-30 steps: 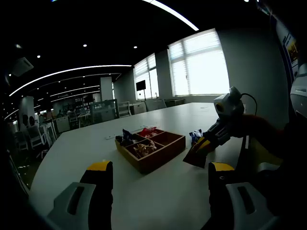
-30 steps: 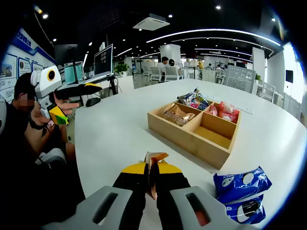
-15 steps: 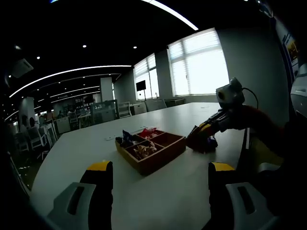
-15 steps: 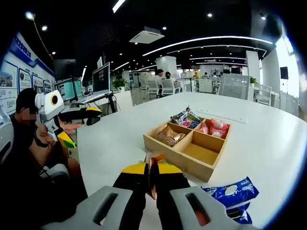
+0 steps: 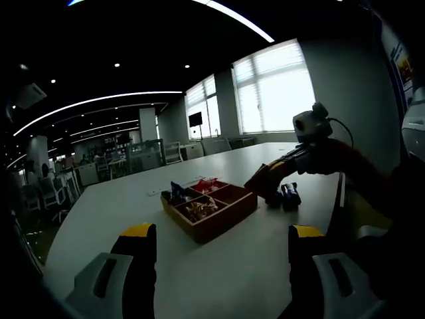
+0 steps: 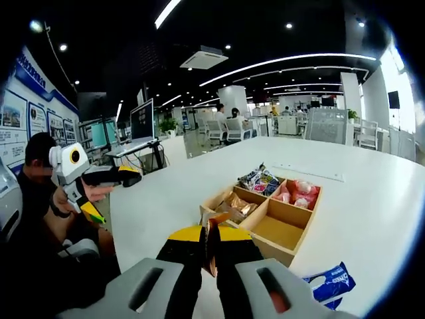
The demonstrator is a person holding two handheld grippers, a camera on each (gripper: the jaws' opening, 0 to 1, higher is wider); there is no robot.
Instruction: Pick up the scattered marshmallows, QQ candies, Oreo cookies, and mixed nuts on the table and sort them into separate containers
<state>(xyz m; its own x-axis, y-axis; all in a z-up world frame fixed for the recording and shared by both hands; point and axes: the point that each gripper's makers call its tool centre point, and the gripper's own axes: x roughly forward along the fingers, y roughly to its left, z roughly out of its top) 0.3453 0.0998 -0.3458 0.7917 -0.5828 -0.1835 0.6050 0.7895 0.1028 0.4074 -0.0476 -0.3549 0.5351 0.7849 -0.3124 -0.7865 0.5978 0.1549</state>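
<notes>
A: Jaws first: what is the right gripper point(image 6: 208, 247) doing?

B: Its jaws are pressed together on a small brown snack packet point(image 6: 212, 229), pinched edge-on so the packet stands upright between the yellow tips.

A: And the left gripper point(image 5: 214, 266)?

B: Spread wide, nothing between the jaws. It hangs above the white table point(image 5: 219, 266), well back from everything.

A: Where does the packet have to go?

B: My guess is the wooden tray point(image 6: 269, 222), which lies straight ahead of the right jaws and a little to the right, very near. It has four compartments. The near-left one holds brownish packets point(image 6: 234, 205) that look like the one being held, so that would be the target. The near-right compartment point(image 6: 279, 232) is bare; pink sweets point(image 6: 297, 193) and blue-and-white packets point(image 6: 259, 179) fill the far two.

A: So which hand is nearer?

B: The right, clearly. In the left gripper view it reaches in beside the tray's far corner, while the left one sits well apart.

A: Anything left on the table?

B: A blue cookie packet point(image 6: 332, 282) to the right of the right jaws, still to be sorted.
</notes>
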